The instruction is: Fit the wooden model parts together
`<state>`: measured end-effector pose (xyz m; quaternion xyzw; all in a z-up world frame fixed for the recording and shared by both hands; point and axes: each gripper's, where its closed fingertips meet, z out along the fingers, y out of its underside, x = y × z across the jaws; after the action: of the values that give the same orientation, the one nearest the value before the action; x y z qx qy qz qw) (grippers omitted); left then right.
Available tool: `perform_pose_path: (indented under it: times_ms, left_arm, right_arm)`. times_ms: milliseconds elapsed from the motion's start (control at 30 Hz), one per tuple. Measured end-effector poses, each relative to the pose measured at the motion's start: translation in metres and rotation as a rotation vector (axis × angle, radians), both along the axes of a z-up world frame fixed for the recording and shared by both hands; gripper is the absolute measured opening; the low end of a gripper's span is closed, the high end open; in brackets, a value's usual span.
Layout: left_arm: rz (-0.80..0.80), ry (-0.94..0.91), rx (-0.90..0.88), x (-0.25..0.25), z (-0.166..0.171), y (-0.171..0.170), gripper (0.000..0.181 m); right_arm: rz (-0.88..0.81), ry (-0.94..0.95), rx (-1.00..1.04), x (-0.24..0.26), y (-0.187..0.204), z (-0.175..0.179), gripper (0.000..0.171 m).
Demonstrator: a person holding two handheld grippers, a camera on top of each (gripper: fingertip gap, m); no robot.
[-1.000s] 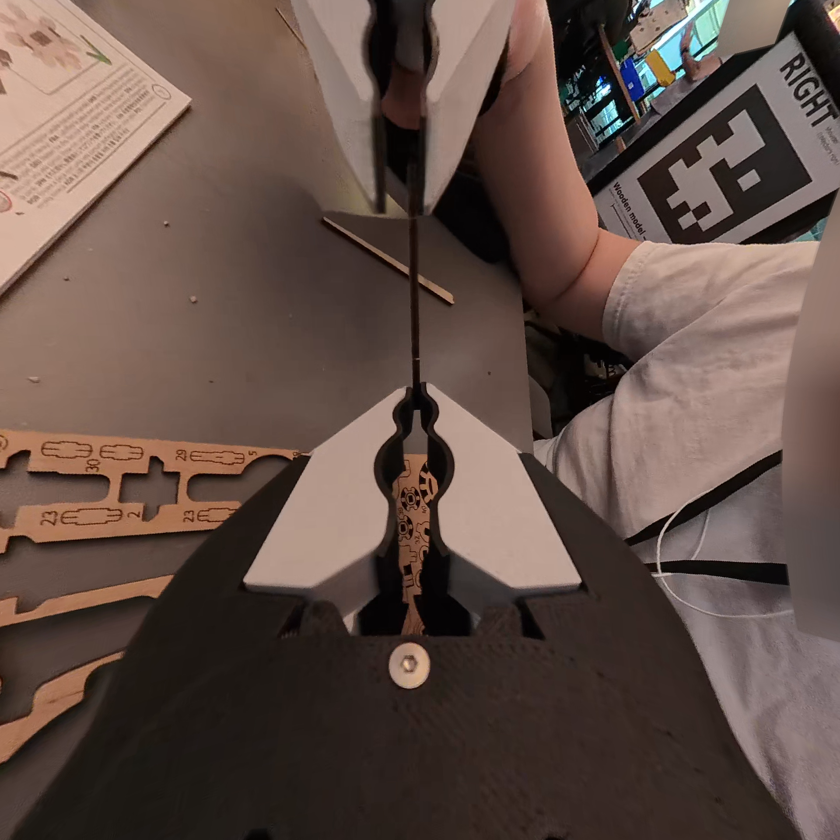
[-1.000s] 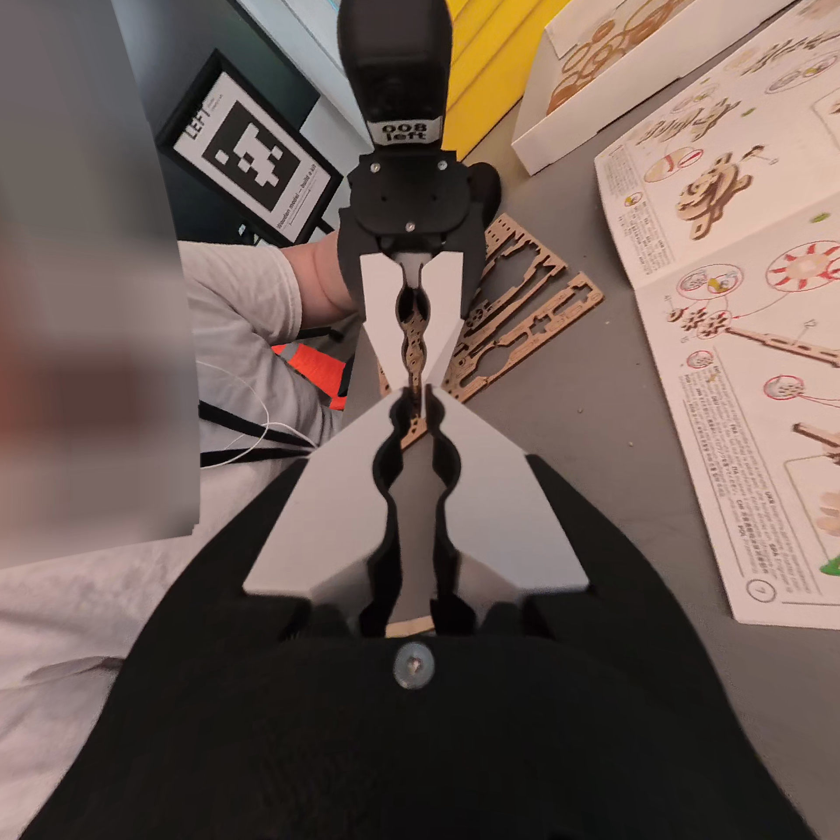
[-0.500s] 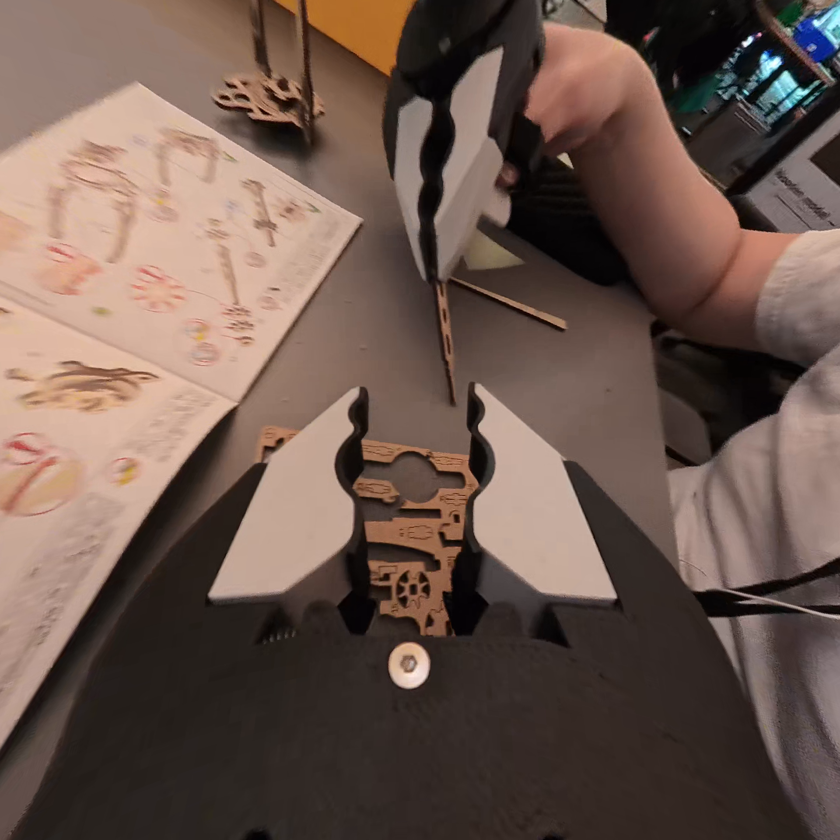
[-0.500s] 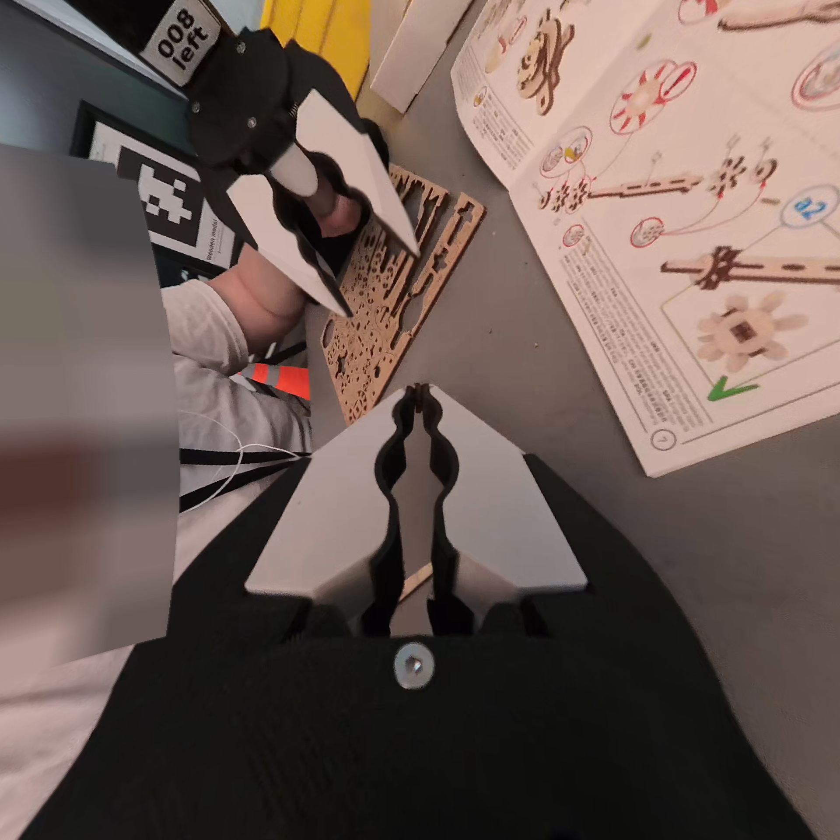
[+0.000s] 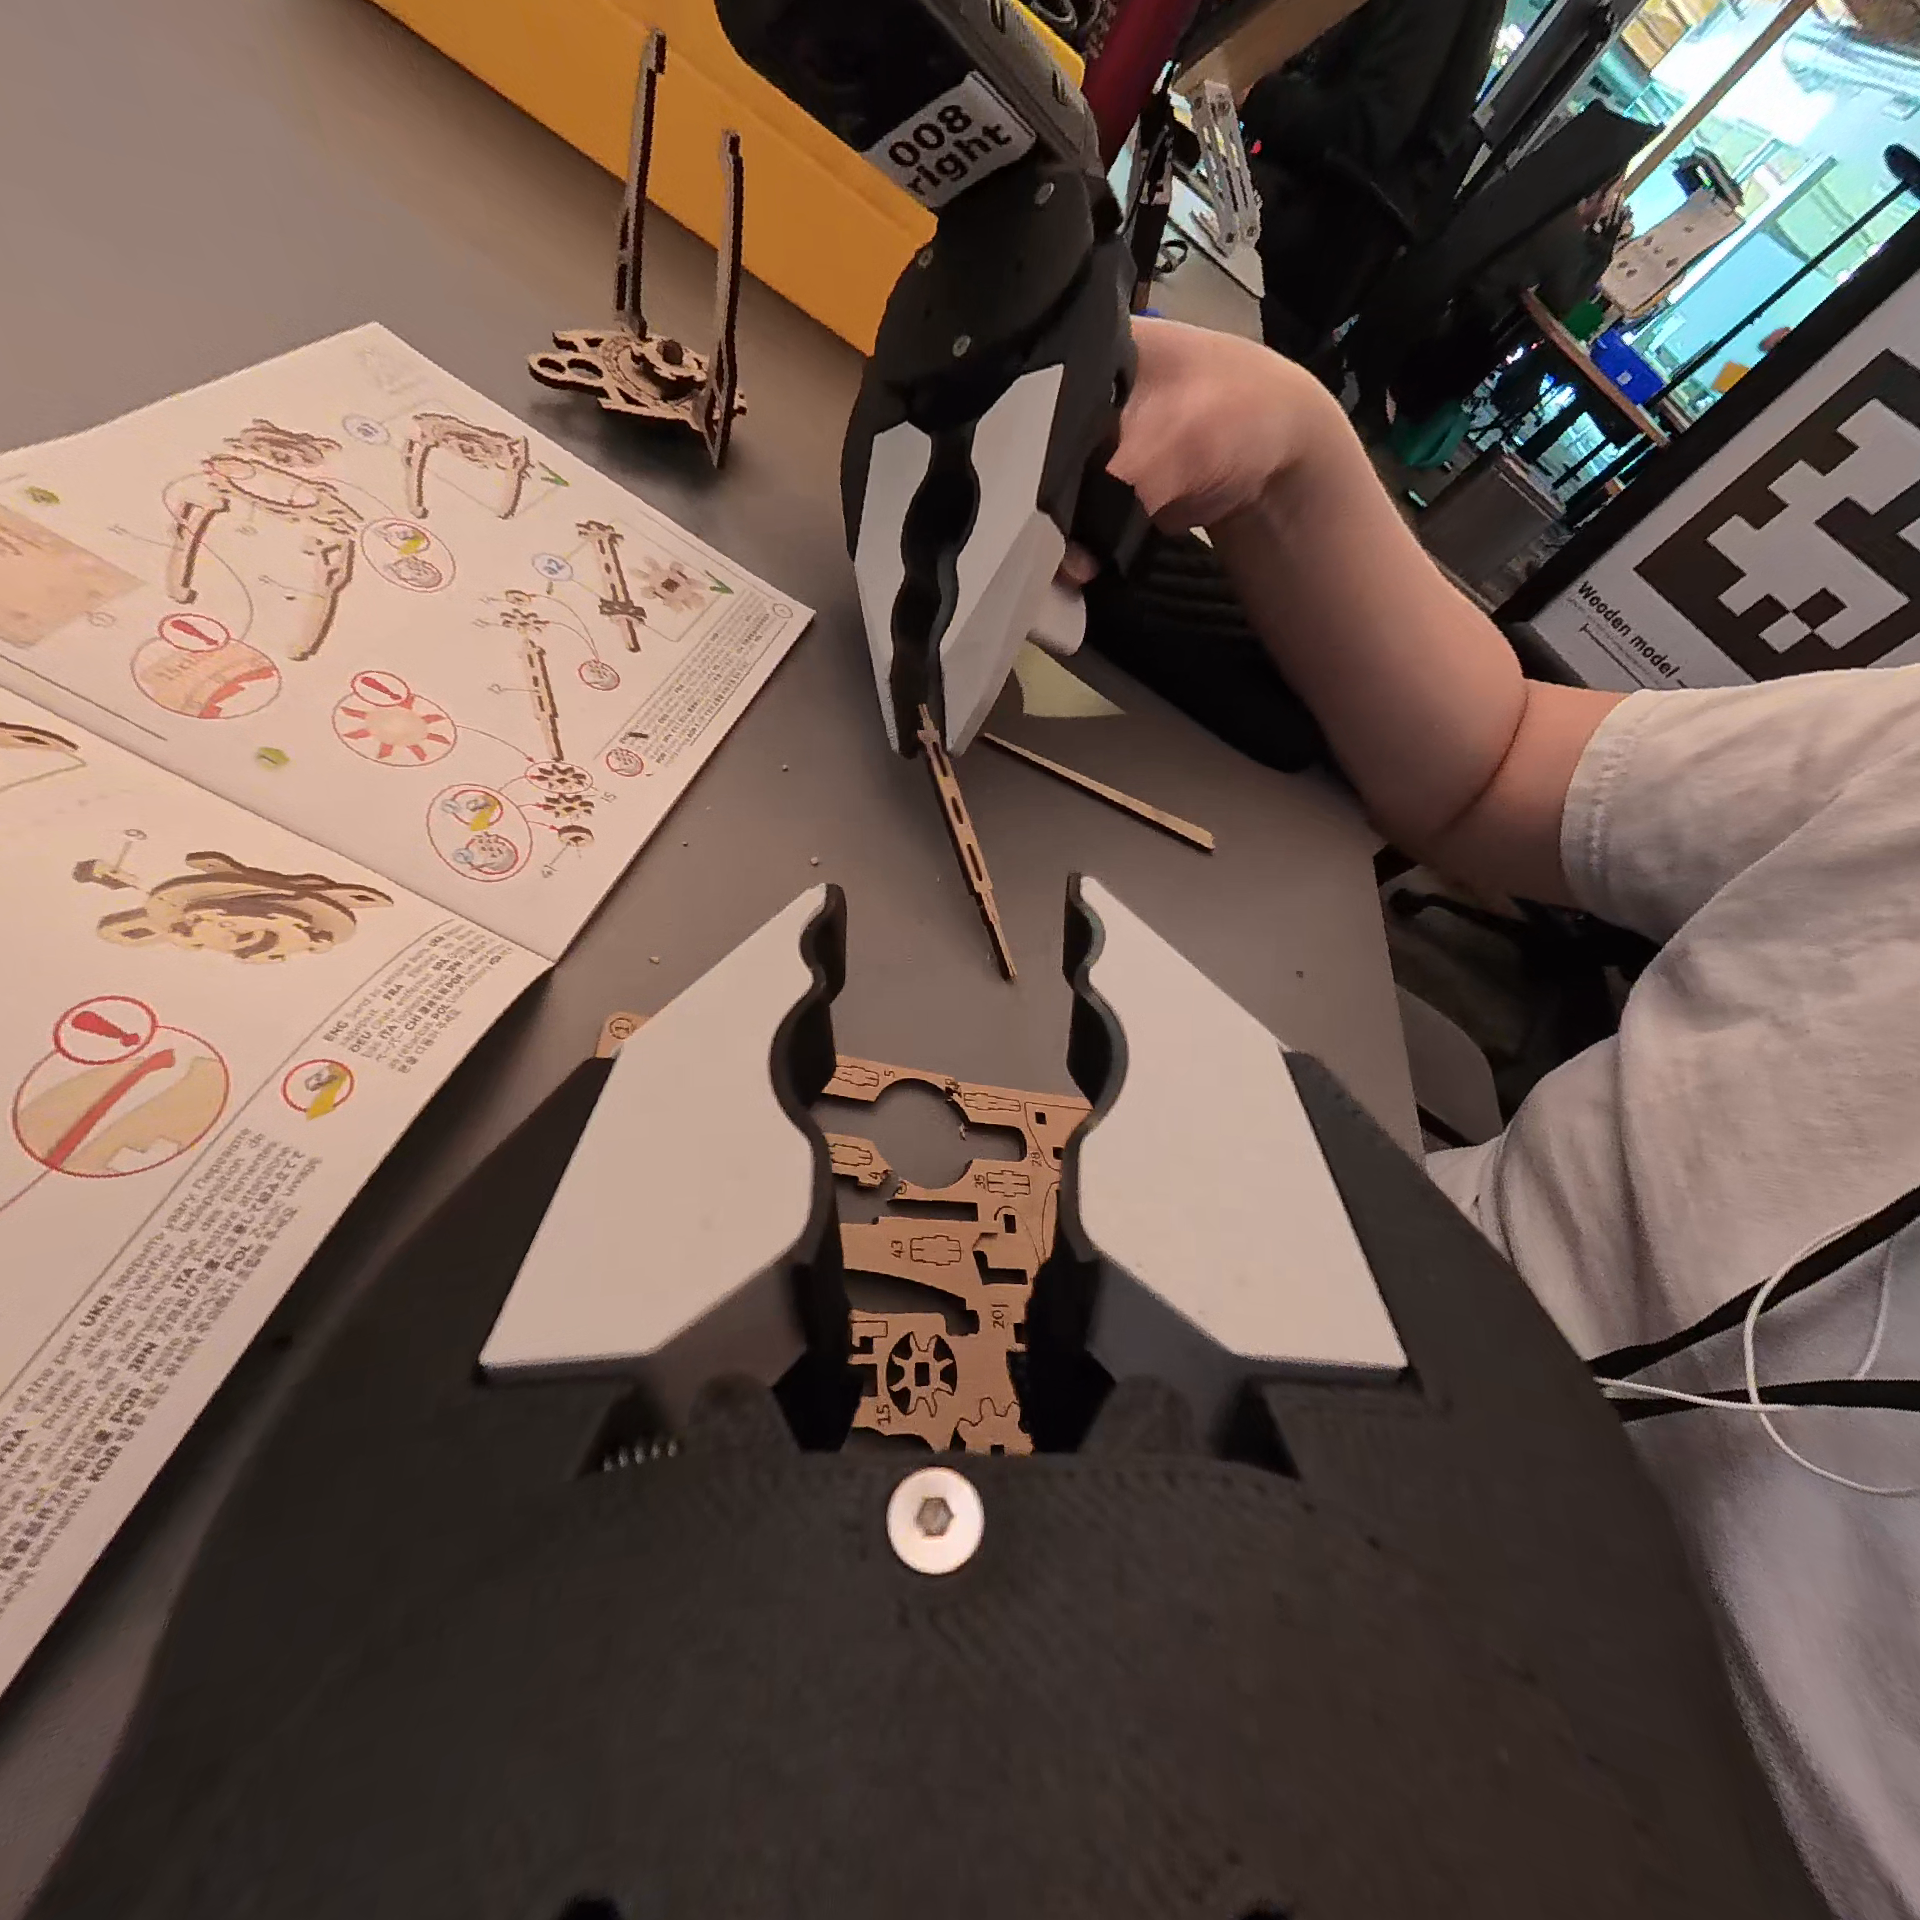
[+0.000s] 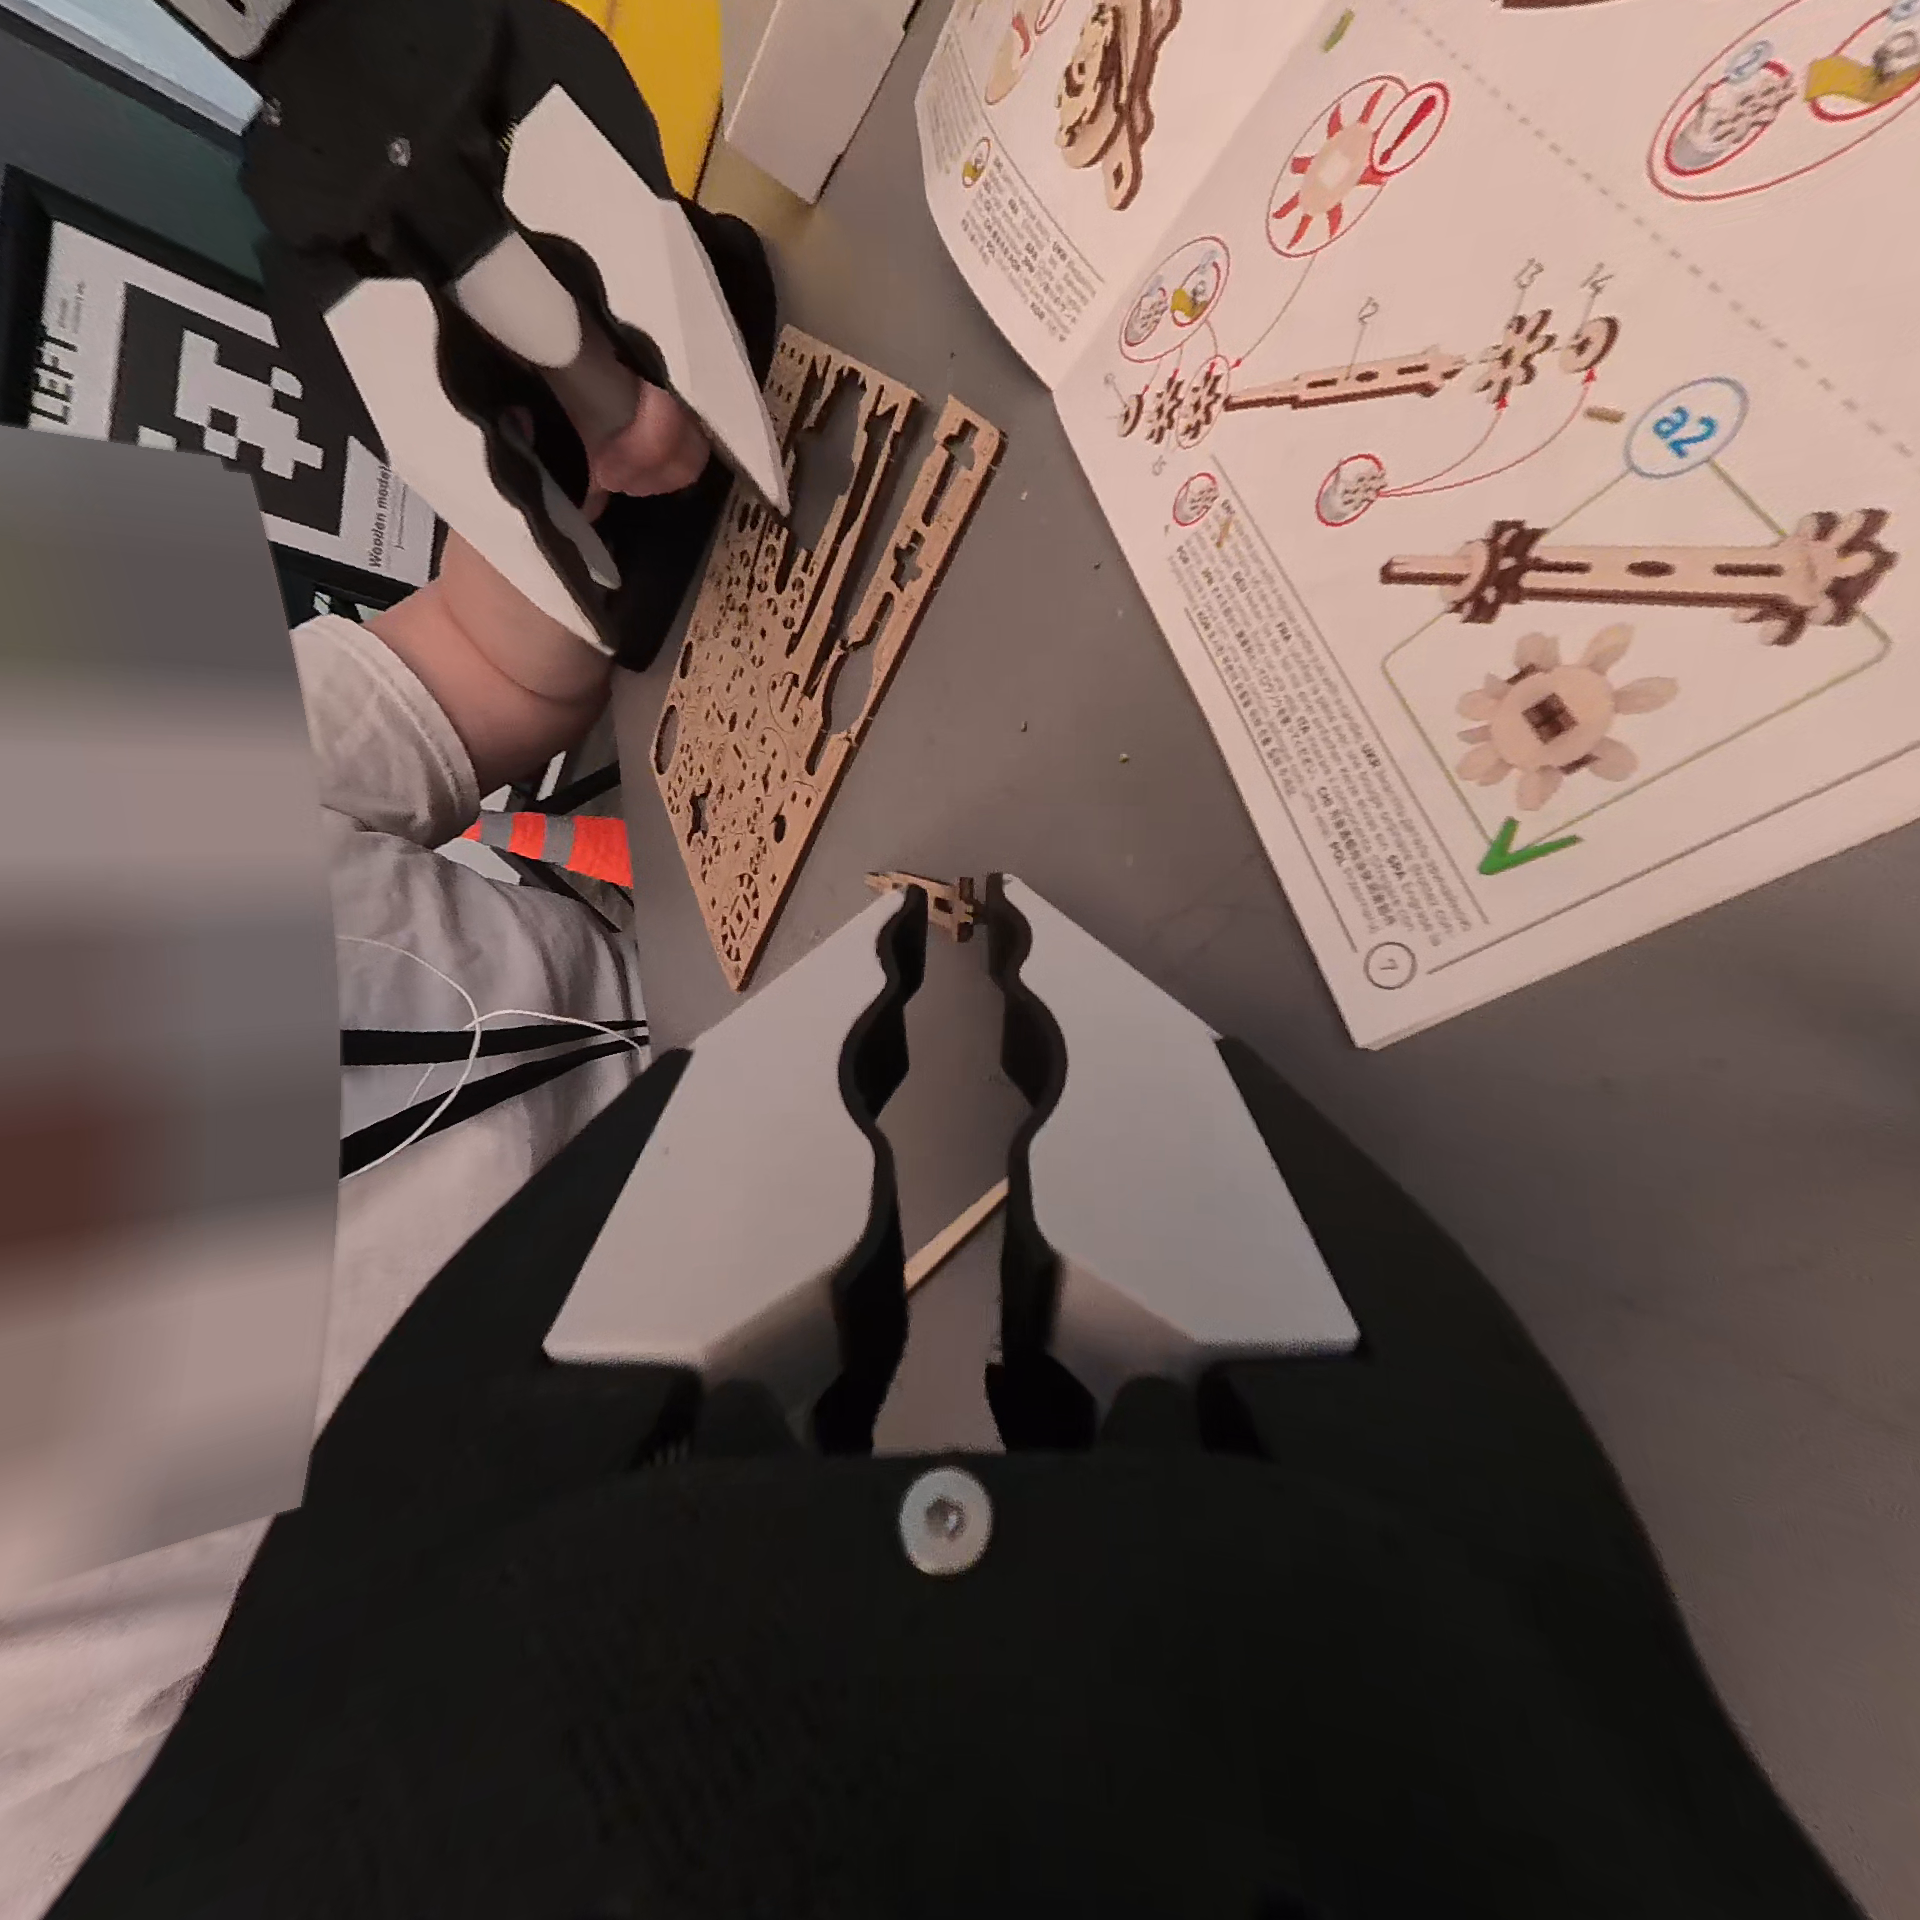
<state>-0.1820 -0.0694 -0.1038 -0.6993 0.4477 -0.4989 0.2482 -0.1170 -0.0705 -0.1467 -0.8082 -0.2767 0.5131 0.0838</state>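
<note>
My right gripper (image 6: 954,891) is shut on a slotted wooden strip (image 6: 948,910) at its tips. In the left wrist view the right gripper (image 5: 928,740) holds the strip (image 5: 966,852) so that it hangs down toward the grey table. My left gripper (image 5: 953,906) is open and empty, just short of the strip's lower end. It hovers over a laser-cut wooden parts sheet (image 5: 935,1195). In the right wrist view the left gripper (image 6: 691,571) is open above that sheet (image 6: 790,665).
An open instruction booklet (image 5: 364,623) lies at the left, also in the right wrist view (image 6: 1455,416). A partly built wooden model (image 5: 665,343) stands behind it, near a yellow box (image 5: 727,135). A thin wooden stick (image 5: 1101,795) lies on the table. A person's arm (image 5: 1351,644) is at the right. The left gripper's tips are roughly 9 cm from the right gripper's. The thin wooden stick (image 5: 1101,795) lies some 9 cm from my right tips, 15 cm from my left tips.
My left gripper has opened, let go of the strip and drawn back over the parts sheet. My right gripper keeps the strip and has tilted it downward.
</note>
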Motion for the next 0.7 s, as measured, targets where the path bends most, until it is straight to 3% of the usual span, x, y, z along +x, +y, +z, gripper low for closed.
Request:
perform_pose_path:
  times_ms: [567, 700]
  left_arm:
    - [0.004, 0.004, 0.01, -0.001, -0.001, 0.001, 0.038]
    - [0.007, 0.01, 0.022, 0.0, -0.002, 0.002, 0.038]
  right_arm:
    - [0.06, -0.234, 0.354, 0.012, 0.015, -0.008, 0.017]
    - [0.151, -0.259, 0.471, 0.012, 0.008, -0.003, 0.02]
